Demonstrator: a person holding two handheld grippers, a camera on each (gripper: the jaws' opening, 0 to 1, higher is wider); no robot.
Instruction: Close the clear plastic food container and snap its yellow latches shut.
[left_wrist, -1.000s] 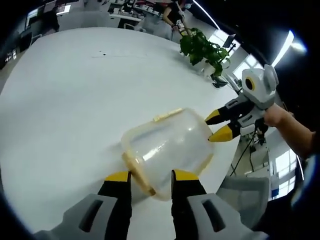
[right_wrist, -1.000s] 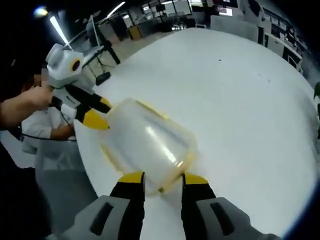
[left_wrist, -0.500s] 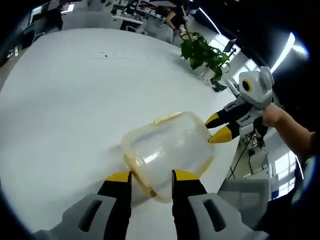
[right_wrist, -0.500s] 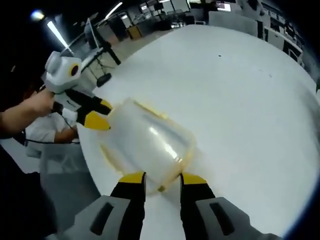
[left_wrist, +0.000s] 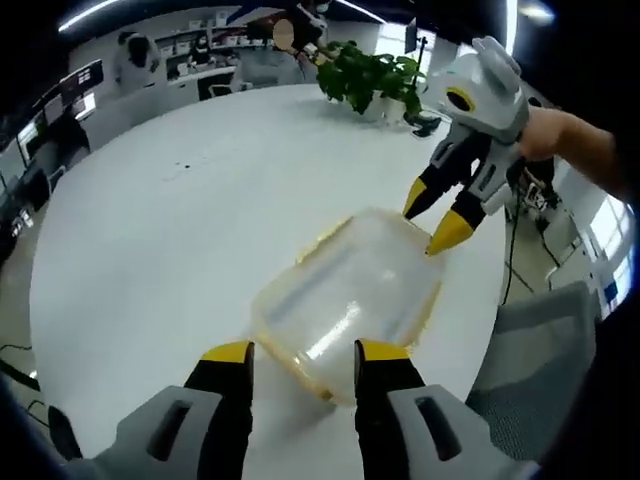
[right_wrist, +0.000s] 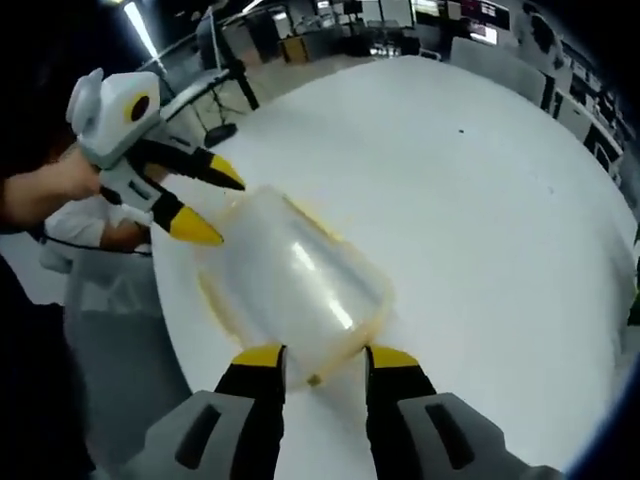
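left gripper view: clear container (left_wrist: 345, 300) on white counter (left_wrist: 150, 230), near its edge; left gripper (left_wrist: 297, 362) fingers spread at near end, right gripper (left_wrist: 432, 218) spread at far end; potted plant (left_wrist: 365, 75) beyond. right gripper view: same container (right_wrist: 295, 290), roles reversed; seated person (right_wrist: 95, 245) behind left gripper (right_wrist: 215, 205).

Container (left_wrist: 345, 300) on table (left_wrist: 150, 240), between hand-held grippers

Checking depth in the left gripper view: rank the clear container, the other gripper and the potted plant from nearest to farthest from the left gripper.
1. clear container, right at its jaw tips.
2. right gripper, at the container's far end.
3. potted plant, at the table's far edge.
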